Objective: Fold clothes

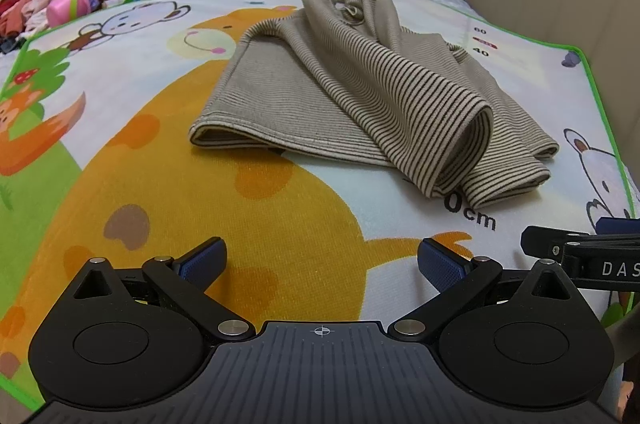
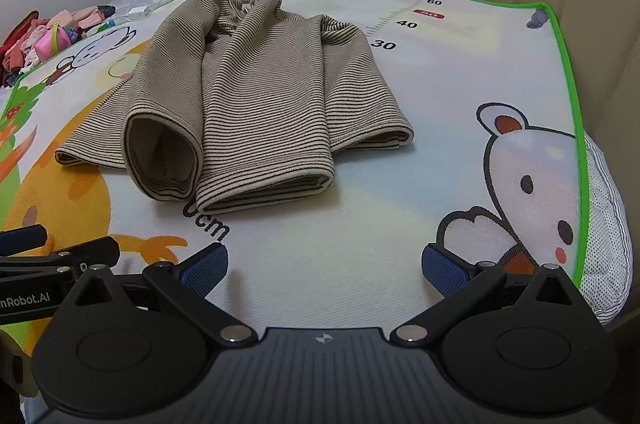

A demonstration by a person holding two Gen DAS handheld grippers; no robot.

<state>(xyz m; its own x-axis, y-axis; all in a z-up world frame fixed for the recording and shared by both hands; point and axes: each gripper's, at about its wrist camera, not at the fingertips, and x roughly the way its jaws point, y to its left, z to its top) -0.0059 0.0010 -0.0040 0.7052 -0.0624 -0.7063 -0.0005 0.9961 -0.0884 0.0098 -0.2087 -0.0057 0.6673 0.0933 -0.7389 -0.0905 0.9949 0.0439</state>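
Shirt (image 1: 340, 91), striped beige, lies partly folded on the cartoon-printed mat (image 1: 280, 216) spread over the bed. Left wrist view: the left tool (image 1: 322, 260) hovers over the mat short of the shirt, its blue pads (image 1: 202, 258) wide apart and holding nothing; the right tool (image 1: 580, 256) shows at the right edge. A pile of clothes (image 1: 44, 7) sits far left. Right wrist view: the shirt (image 2: 248, 95) lies ahead and to the left, one sleeve cuff (image 2: 164, 155) gaping toward the camera. The right tool (image 2: 324, 264) is likewise spread and empty; the left tool (image 2: 52, 256) shows at the left edge.
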